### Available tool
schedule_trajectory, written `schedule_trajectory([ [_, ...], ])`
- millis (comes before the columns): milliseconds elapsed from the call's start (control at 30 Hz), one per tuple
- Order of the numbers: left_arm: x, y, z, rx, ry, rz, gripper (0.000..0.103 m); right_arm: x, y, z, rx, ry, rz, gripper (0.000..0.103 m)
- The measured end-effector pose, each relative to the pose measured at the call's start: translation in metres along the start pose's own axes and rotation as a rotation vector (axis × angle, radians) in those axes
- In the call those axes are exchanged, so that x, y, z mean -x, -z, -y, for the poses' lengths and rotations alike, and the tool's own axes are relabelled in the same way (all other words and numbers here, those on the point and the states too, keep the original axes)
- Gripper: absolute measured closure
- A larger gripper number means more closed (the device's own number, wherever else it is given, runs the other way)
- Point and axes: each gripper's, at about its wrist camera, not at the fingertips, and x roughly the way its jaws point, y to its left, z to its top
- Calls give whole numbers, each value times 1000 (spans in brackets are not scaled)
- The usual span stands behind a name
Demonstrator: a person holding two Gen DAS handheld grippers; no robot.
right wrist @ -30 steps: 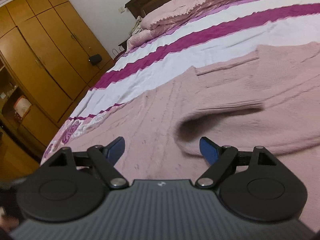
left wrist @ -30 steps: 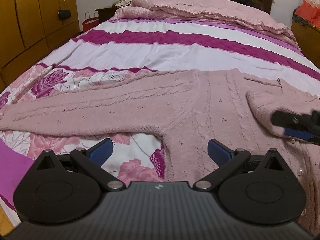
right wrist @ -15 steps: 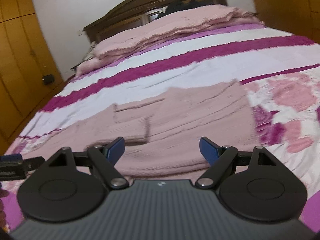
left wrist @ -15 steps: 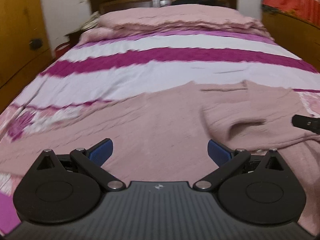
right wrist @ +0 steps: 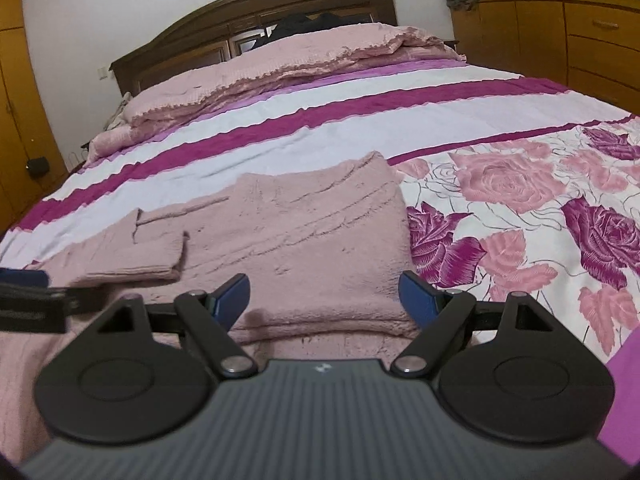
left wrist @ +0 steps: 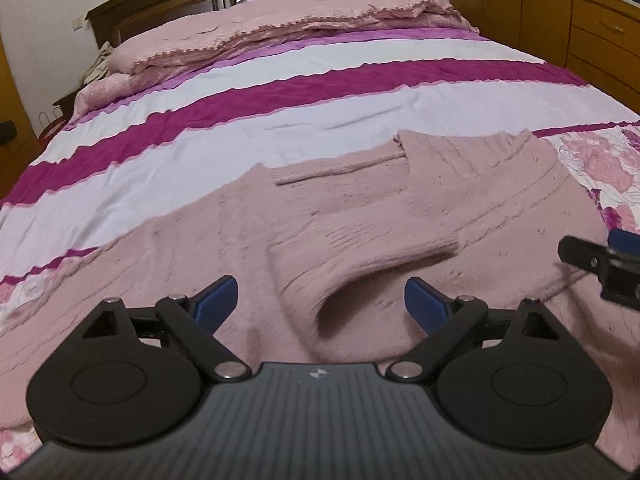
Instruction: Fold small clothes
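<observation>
A pink cable-knit sweater [left wrist: 248, 240] lies flat on the bed, with one sleeve [left wrist: 372, 256] folded back across its body. My left gripper [left wrist: 320, 306] hovers low over that sleeve's cuff. Its jaws are closing, still wide apart, and the blue pads [left wrist: 216, 304] press on nothing. In the right wrist view my right gripper [right wrist: 324, 296] stands open over the sweater [right wrist: 312, 240] near its right side, with nothing held. Each gripper shows at the edge of the other's view: the right gripper [left wrist: 600, 264] and the left gripper [right wrist: 32, 296].
The striped and rose-printed bed cover [right wrist: 520, 184] spreads to the right of the sweater. A folded pink quilt [left wrist: 280, 28] lies against the dark wooden headboard [right wrist: 248, 12]. Wooden cabinets [right wrist: 580, 40] line the right wall and a wardrobe [right wrist: 16, 120] the left.
My left gripper has swung right, from the outstretched left sleeve to the folded sleeve's cuff, and its jaws have narrowed slightly. My right gripper has turned right, toward the sweater's right side.
</observation>
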Motion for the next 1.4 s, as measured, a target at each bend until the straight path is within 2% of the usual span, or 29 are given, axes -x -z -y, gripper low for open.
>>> schedule_trajectory([
  [133, -20, -7, 14, -68, -41, 23, 9, -2, 3, 2, -1, -6, -3, 20],
  [167, -25, -9, 18, -87, -55, 30, 12, -2, 4, 2, -3, -7, -4, 20],
  [233, -32, -12, 23, -115, -68, 49, 25, -3, 6, 3, -3, -8, -2, 20],
  [300, -35, -15, 26, -125, -20, 60, 63, -3, 7, 3, 0, -9, 1, 20],
  [333, -36, -16, 26, -114, 6, 56, 69, -3, 7, 3, 1, -10, 2, 20],
  [400, -35, -18, 27, -100, 20, 70, 87, -3, 8, 3, 1, -10, 4, 20],
  [467, -31, -19, 23, -74, 22, 94, 91, -3, 8, 4, 0, -11, 5, 20],
  [600, -15, -17, -1, 42, -31, 138, 92, -2, 9, 4, -3, -13, 7, 20],
  [700, -3, -10, -26, 133, -105, 160, 92, -3, 9, 4, 2, -10, 8, 20],
  [800, 3, -1, -47, 176, -149, 152, 92, -3, 10, 3, 9, -6, 7, 20],
  [933, 2, 7, -69, 235, -90, 105, 91, -4, 11, 1, 18, 2, 6, 20],
  [1133, -4, -11, -64, 235, 37, 84, 88, -4, 12, 0, 19, 2, 8, 20],
  [1200, -13, -19, -59, 238, 95, 66, 76, -3, 12, -1, 17, 1, 9, 20],
  [1300, -29, -27, -47, 234, 125, 51, 58, -4, 12, 0, 16, 0, 10, 20],
  [1400, -46, -32, -36, 219, 121, 42, 55, -4, 13, 1, 9, -5, 11, 20],
])
